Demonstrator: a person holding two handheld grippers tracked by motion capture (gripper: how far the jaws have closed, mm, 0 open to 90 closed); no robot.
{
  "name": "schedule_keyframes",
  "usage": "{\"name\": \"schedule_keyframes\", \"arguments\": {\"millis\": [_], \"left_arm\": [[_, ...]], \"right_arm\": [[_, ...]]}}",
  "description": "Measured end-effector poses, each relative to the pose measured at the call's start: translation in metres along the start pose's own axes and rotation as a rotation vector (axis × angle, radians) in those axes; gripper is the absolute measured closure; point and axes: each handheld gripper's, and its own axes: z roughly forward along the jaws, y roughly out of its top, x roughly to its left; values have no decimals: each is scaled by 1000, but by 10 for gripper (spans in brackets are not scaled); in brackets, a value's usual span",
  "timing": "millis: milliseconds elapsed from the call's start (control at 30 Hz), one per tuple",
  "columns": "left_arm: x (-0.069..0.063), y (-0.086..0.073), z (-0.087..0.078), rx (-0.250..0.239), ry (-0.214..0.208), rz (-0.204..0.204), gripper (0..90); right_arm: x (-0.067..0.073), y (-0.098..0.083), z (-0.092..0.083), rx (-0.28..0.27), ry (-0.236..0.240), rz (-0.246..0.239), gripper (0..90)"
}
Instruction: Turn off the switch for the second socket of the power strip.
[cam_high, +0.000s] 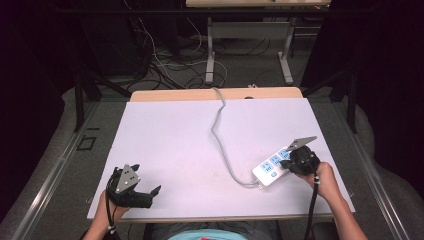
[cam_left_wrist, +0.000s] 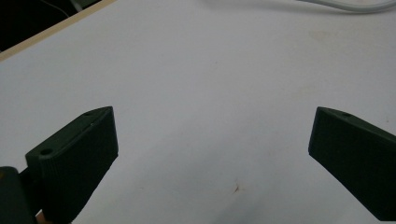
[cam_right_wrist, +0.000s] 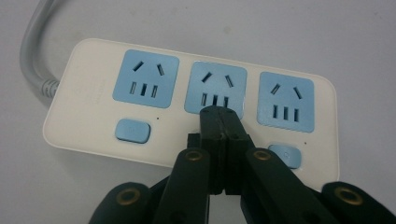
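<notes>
Resting at four o'clock on the white worktop (cam_high: 175, 145): one power strip (cam_high: 272, 167), cream body, three blue sockets, blue switches, grey cord (cam_high: 220, 135) trailing toward twelve o'clock. Right gripper (cam_right_wrist: 223, 114): jaws clenched together, empty, tips pressed down at the strip's middle socket (cam_right_wrist: 215, 88). Left gripper (cam_high: 150, 192): at seven o'clock, well apart from the strip, jaws released wide, nothing between them.
</notes>
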Motion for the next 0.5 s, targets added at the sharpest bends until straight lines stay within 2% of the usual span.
{"name": "schedule_keyframes", "arguments": {"millis": [67, 500], "left_arm": [[0, 0, 0, 0, -2, -2, 15], [0, 0, 0, 0, -2, -3, 14]], "right_arm": [[0, 1, -1, 17, -5, -8, 900], [1, 0, 0, 17, -18, 1, 900]]}}
